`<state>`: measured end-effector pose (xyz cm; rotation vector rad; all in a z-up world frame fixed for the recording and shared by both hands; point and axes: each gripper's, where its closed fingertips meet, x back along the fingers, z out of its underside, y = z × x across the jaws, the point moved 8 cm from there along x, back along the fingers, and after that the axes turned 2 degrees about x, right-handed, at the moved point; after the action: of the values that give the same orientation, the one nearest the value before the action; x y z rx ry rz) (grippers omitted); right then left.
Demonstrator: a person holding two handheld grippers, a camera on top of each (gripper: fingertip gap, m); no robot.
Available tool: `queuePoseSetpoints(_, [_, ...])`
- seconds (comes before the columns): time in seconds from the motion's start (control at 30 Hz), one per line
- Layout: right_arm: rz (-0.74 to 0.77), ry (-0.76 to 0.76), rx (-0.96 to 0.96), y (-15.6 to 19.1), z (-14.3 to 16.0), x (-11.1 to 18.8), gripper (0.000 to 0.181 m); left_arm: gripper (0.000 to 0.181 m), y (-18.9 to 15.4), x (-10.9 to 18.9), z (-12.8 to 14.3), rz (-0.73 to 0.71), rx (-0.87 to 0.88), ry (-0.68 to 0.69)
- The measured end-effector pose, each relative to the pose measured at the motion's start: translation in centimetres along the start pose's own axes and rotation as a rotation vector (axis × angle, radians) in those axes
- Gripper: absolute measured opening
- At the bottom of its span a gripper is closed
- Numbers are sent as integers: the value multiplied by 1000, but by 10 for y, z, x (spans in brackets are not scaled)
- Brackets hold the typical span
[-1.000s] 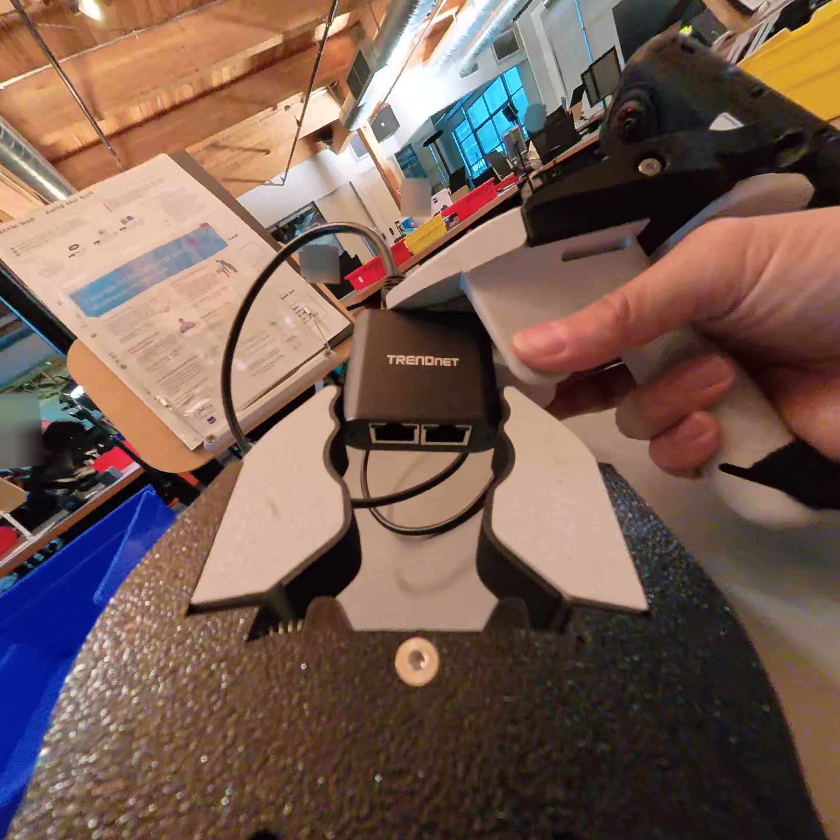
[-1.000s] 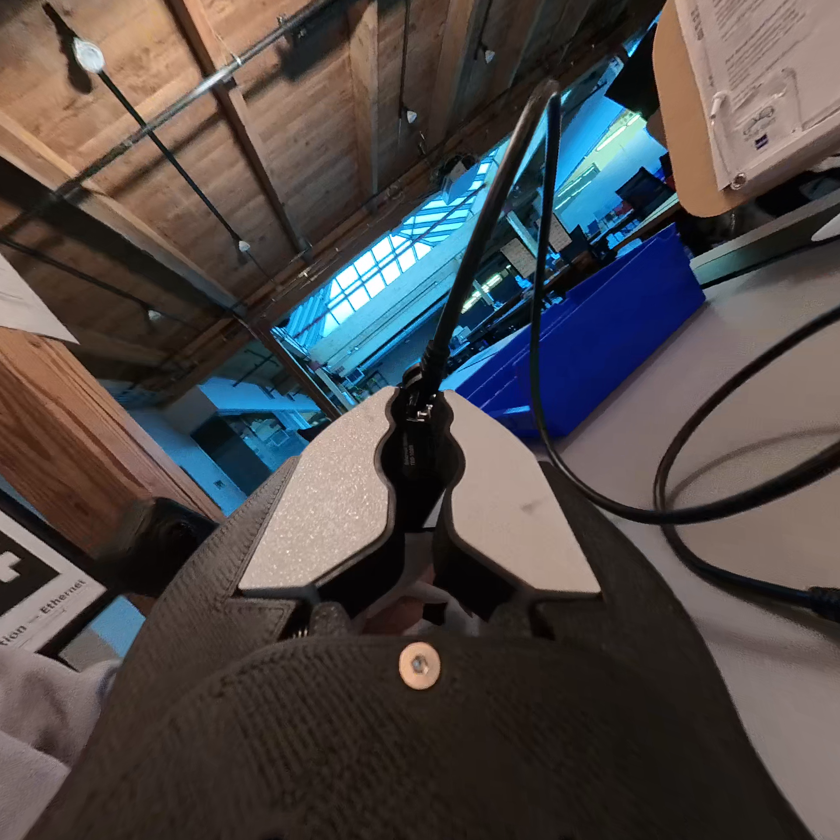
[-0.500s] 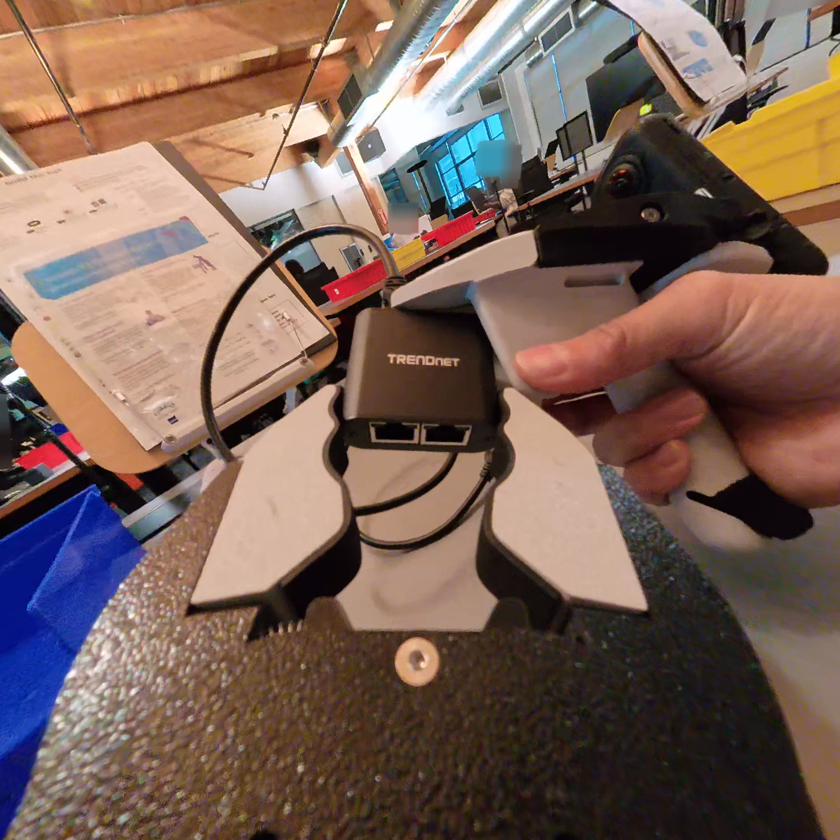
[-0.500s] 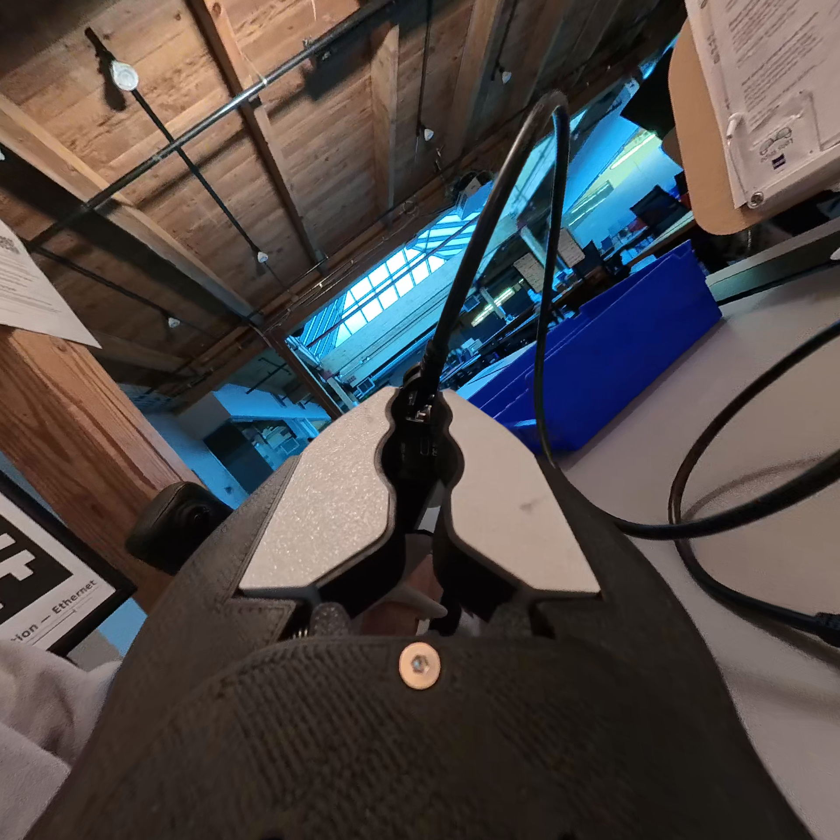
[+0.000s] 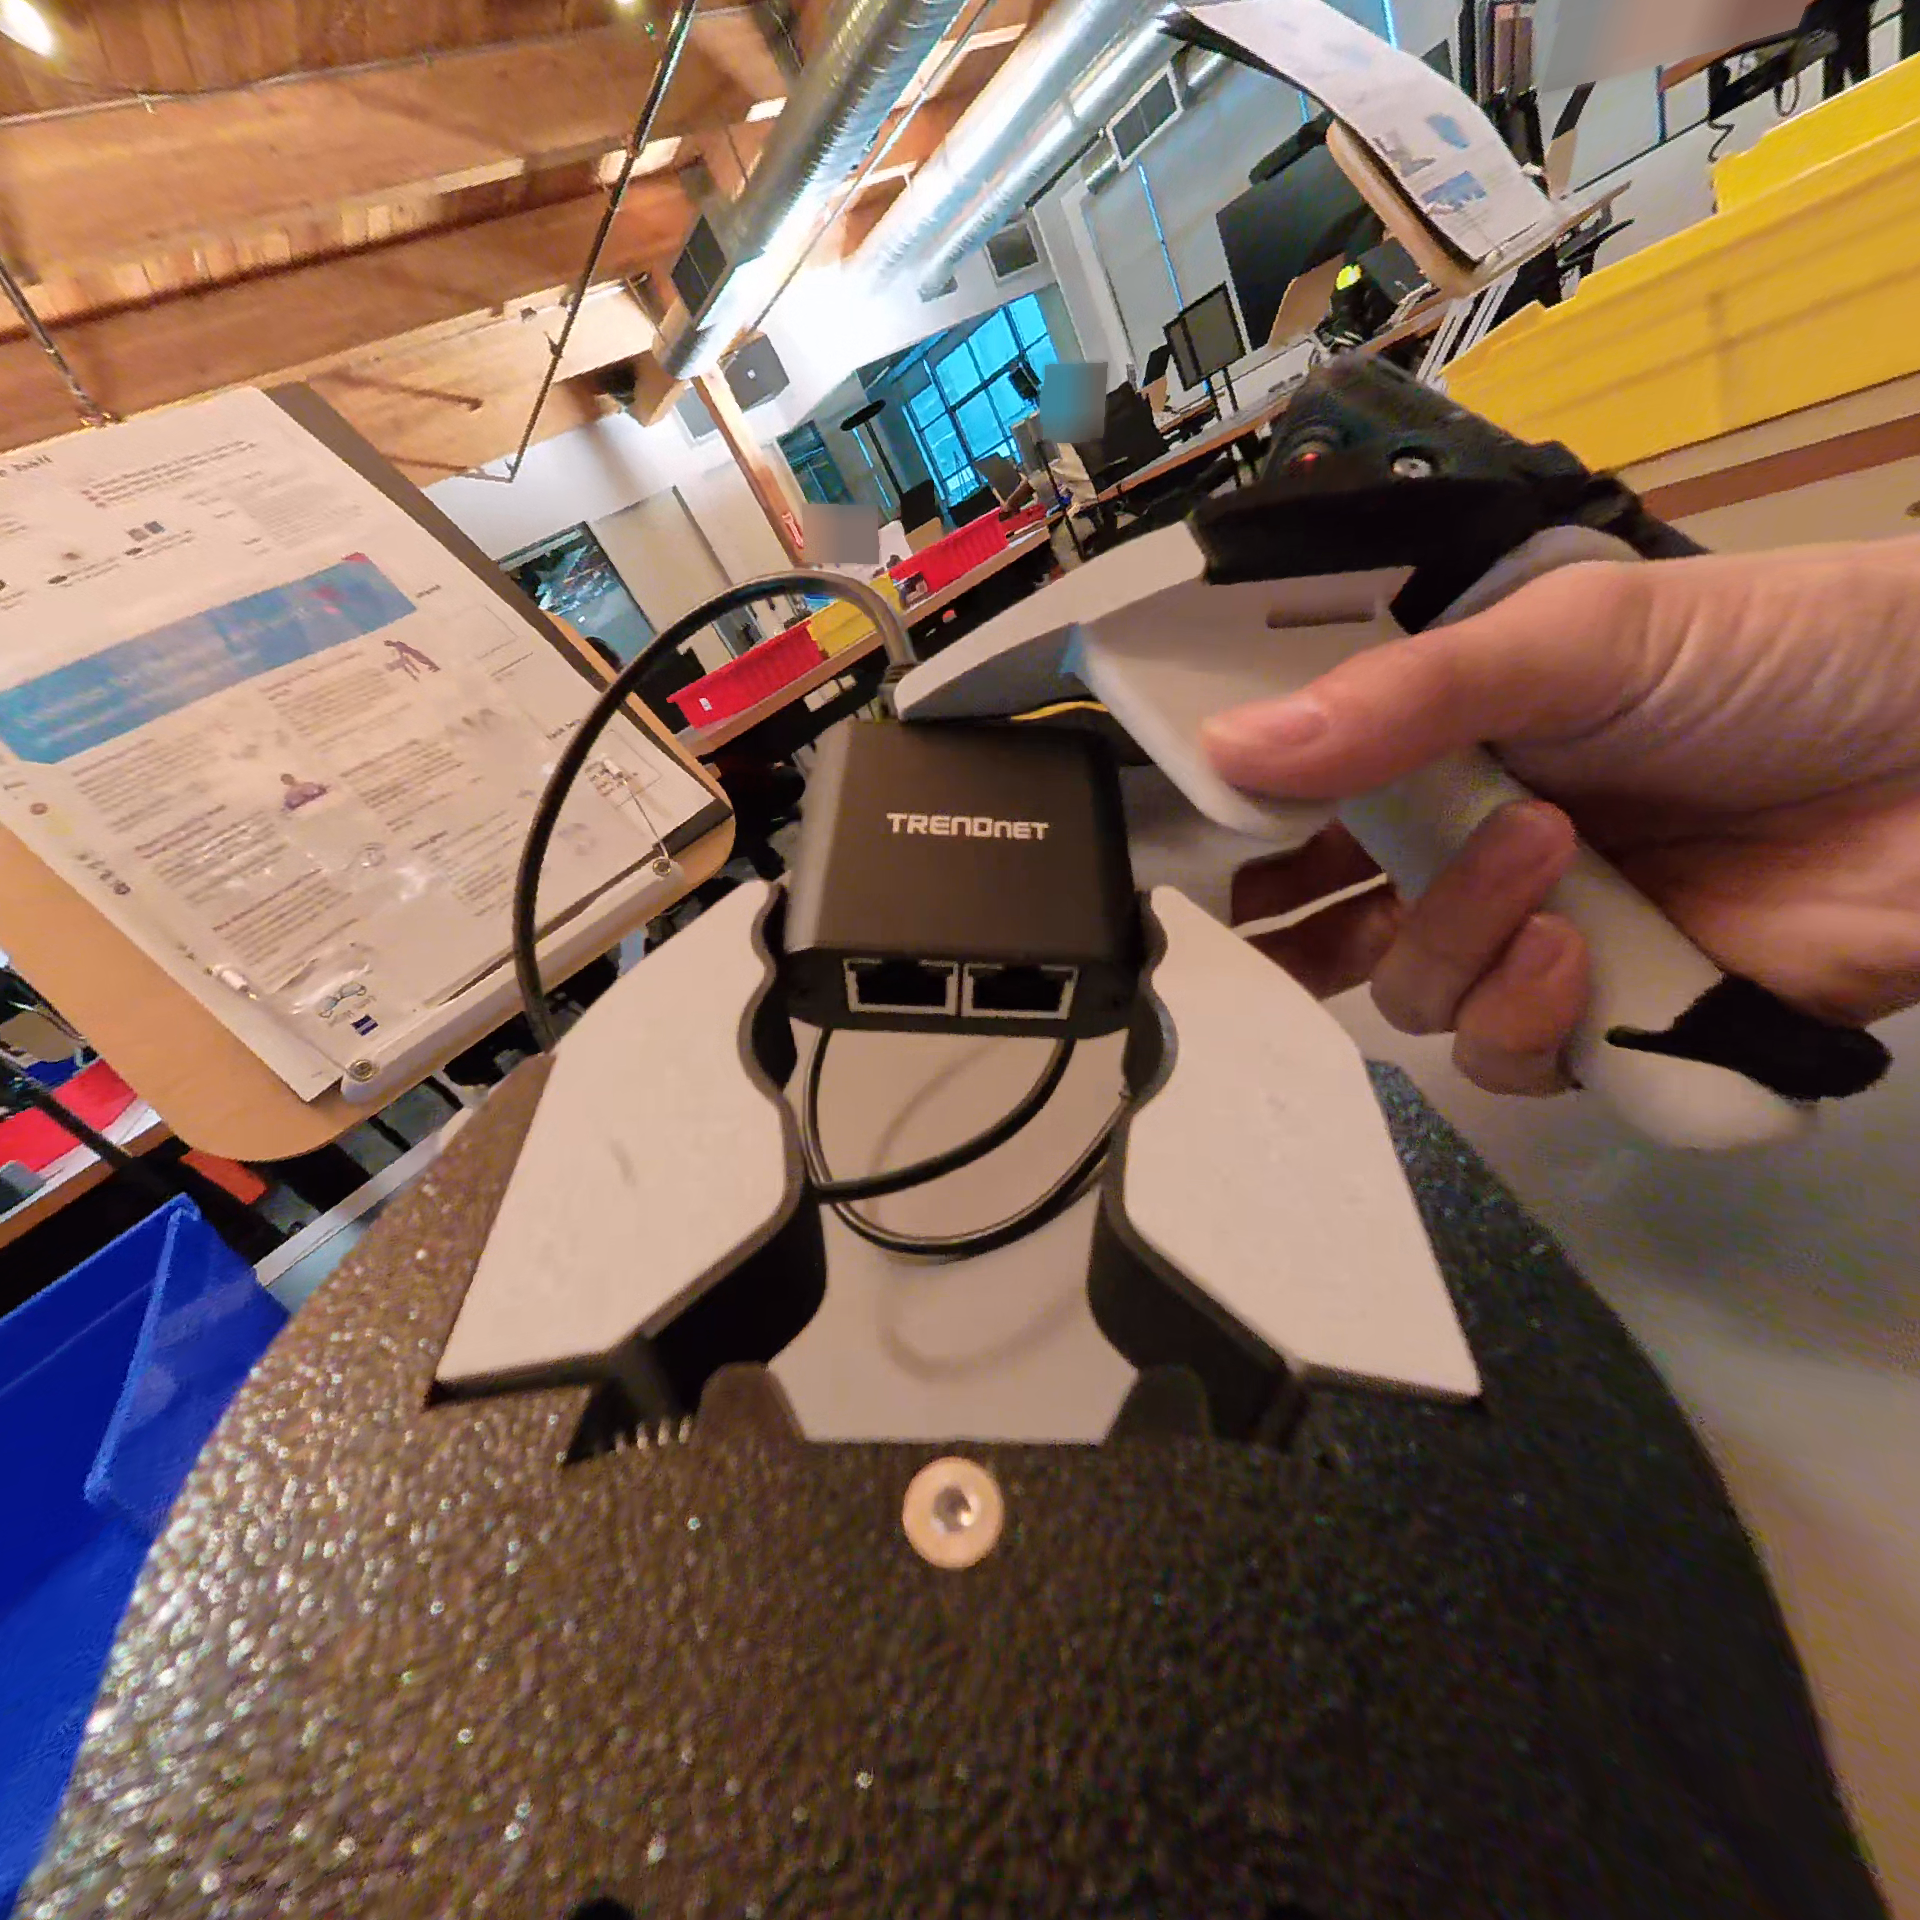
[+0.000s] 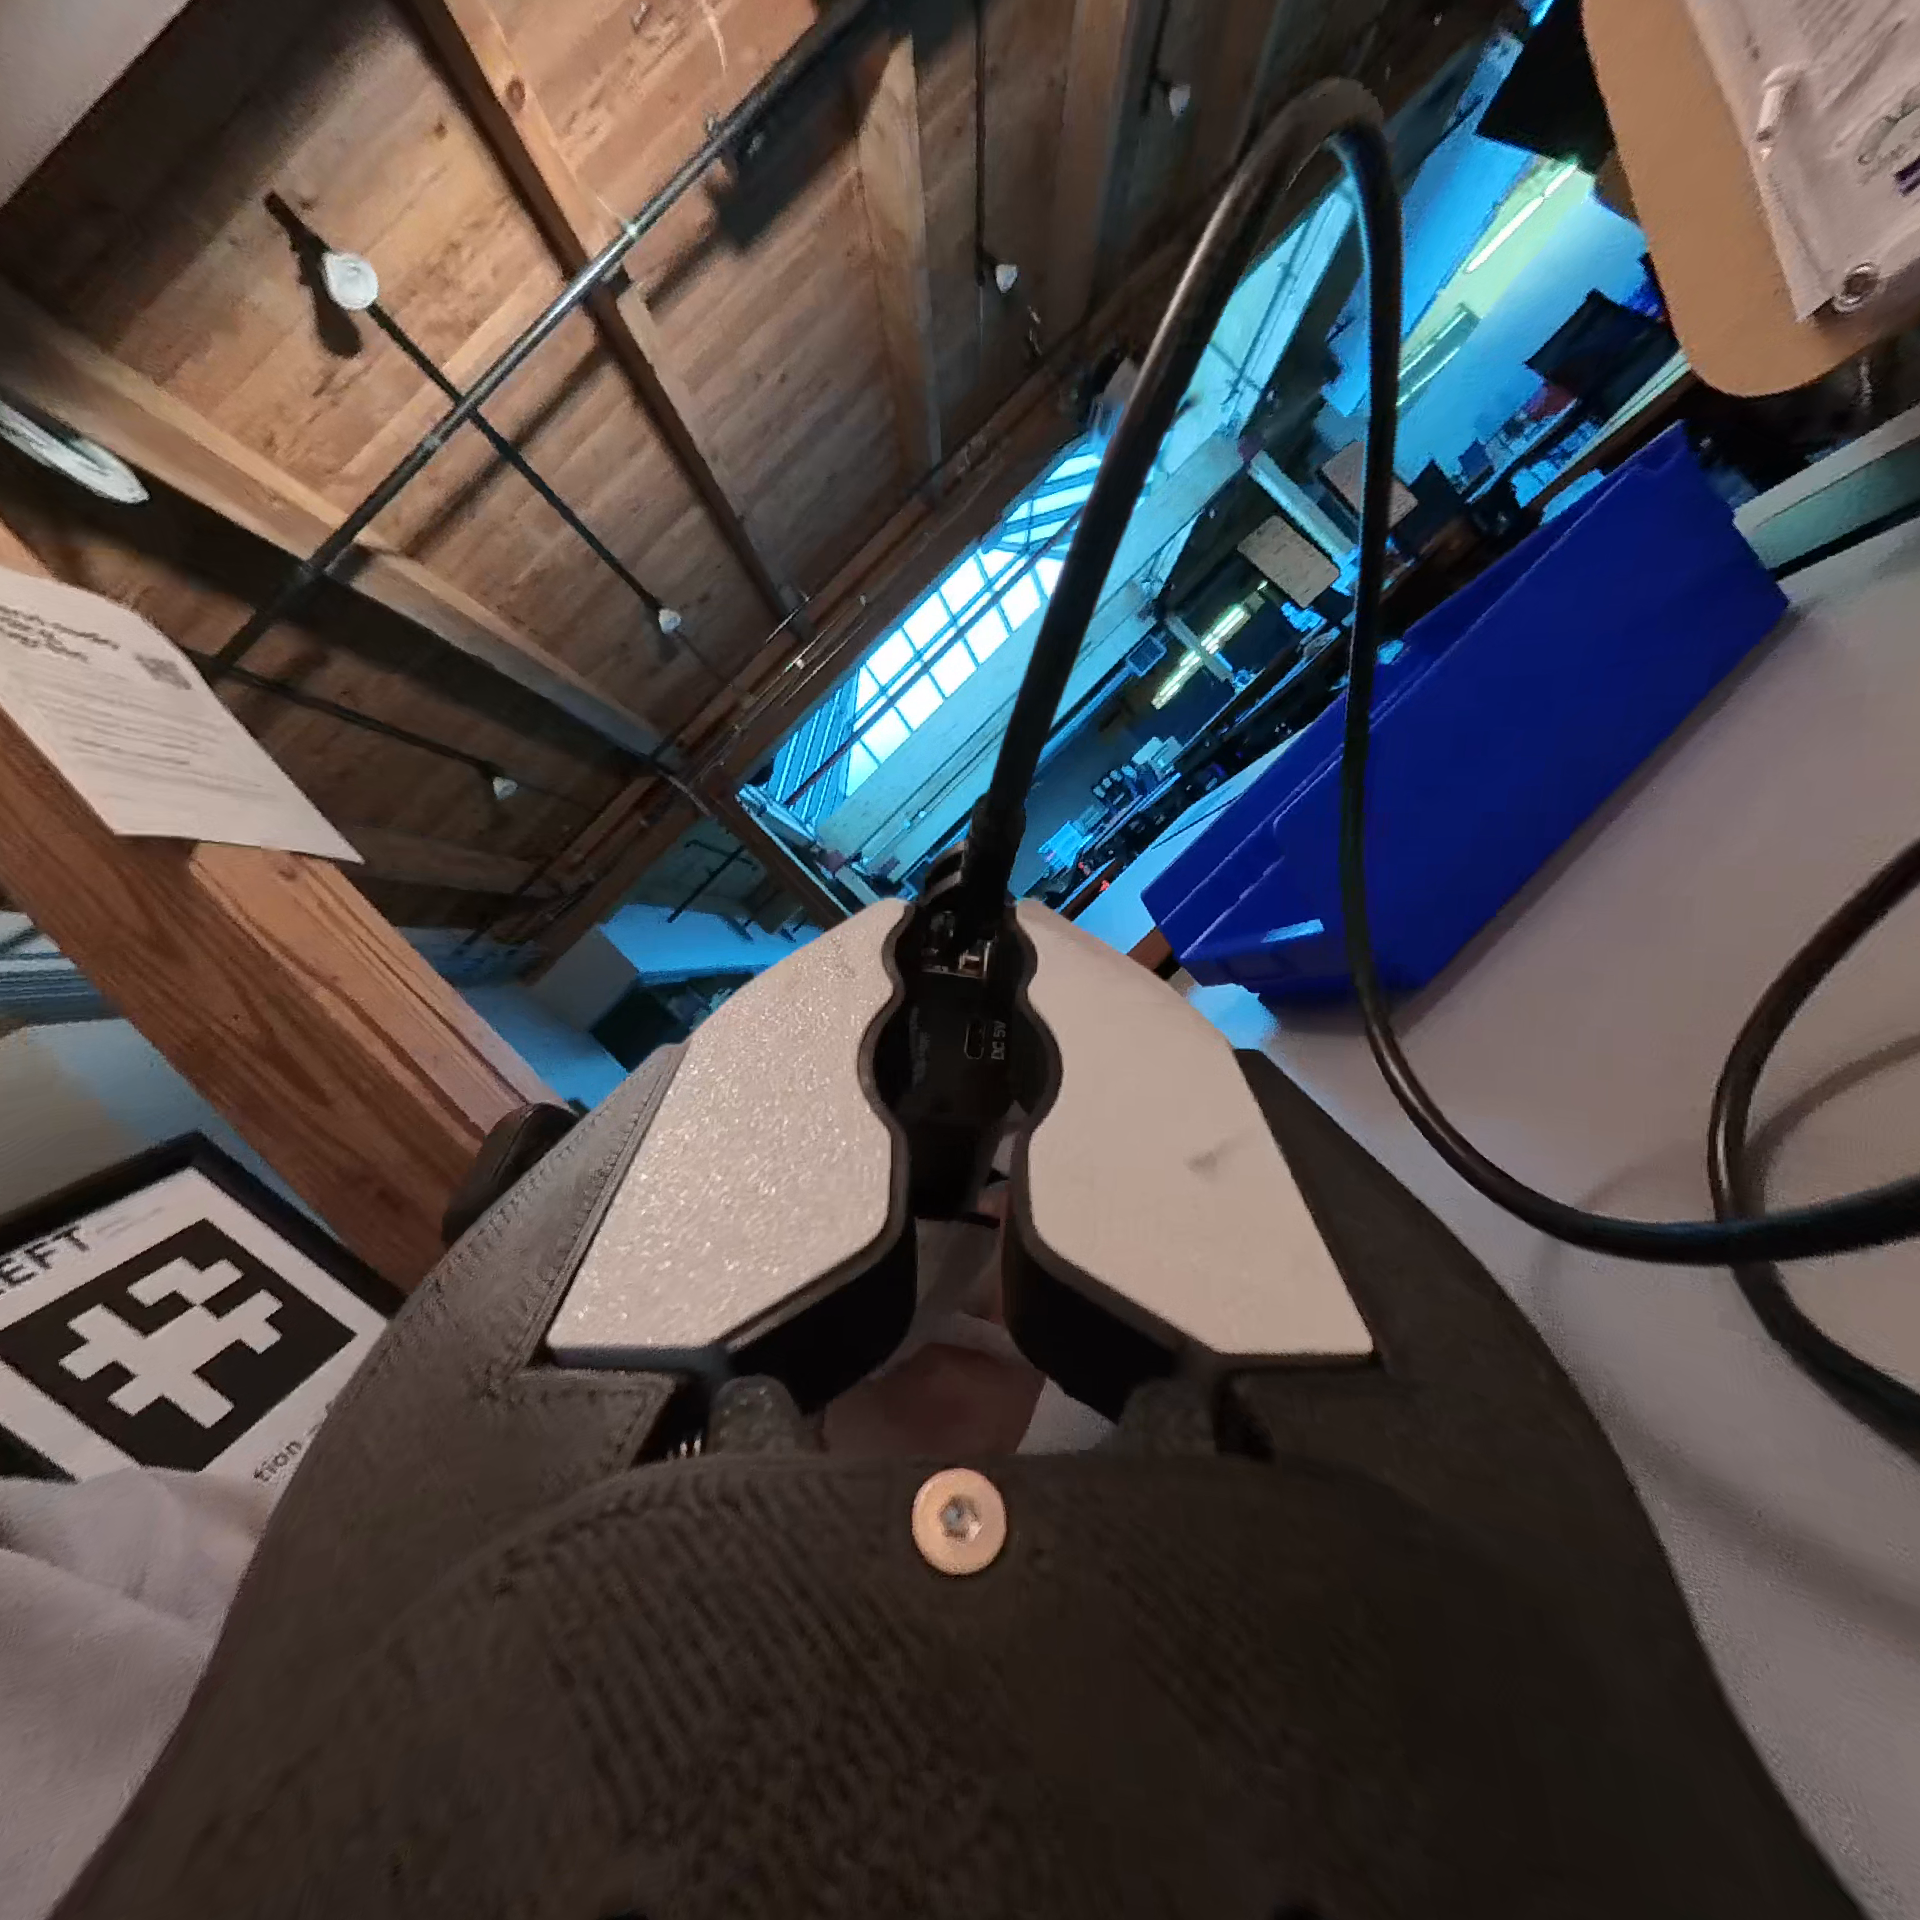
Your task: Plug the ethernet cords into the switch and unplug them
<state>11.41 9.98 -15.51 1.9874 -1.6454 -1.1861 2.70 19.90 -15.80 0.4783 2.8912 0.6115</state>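
Note:
My left gripper (image 5: 961, 935) is shut on a small black switch (image 5: 961, 842) and holds it above the table. Two empty ports (image 5: 899, 985) face the camera. A black ethernet cord (image 5: 540, 831) loops up from the switch's far end. My right gripper (image 5: 1039, 655), held by a hand (image 5: 1662, 748), reaches that far end from the right. In the right wrist view my right gripper (image 6: 966, 920) is shut on the cord's plug, with the switch's side (image 6: 961, 1049) in the hollow between the fingers. The cord (image 6: 1091, 468) arches up and down to the table.
A blue bin (image 5: 83, 1455) sits at the left, also in the right wrist view (image 6: 1507, 779). An instruction board (image 5: 260, 748) stands behind it. Yellow bins (image 5: 1714, 291) are at the right. More black cable (image 6: 1766, 1195) lies on the grey table (image 6: 1558, 1091). A wooden post (image 6: 208, 987) stands close. Only a small space, under 4 cm, lies between the two pairs of fingers.
Both grippers keep their hold. The pair has swung a little, so the board and blue bin slid left in the left wrist view. The switch shows slightly more in the right view.

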Motion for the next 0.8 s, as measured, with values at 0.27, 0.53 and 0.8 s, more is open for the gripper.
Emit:
queuePoseSetpoints(0.27, [45,-7,24,6,-5,1,14,61,2,2,-2,-5,6,-22])
queuePoseSetpoints(0.53, [9,-32,-77,3,-3,1,13,61,1,2,-2,-9,6,-20])
queuePoseSetpoints(0.8, [5,-26,-67,3,1,-1,13,61,-1,0,-2,-1,11,-15])
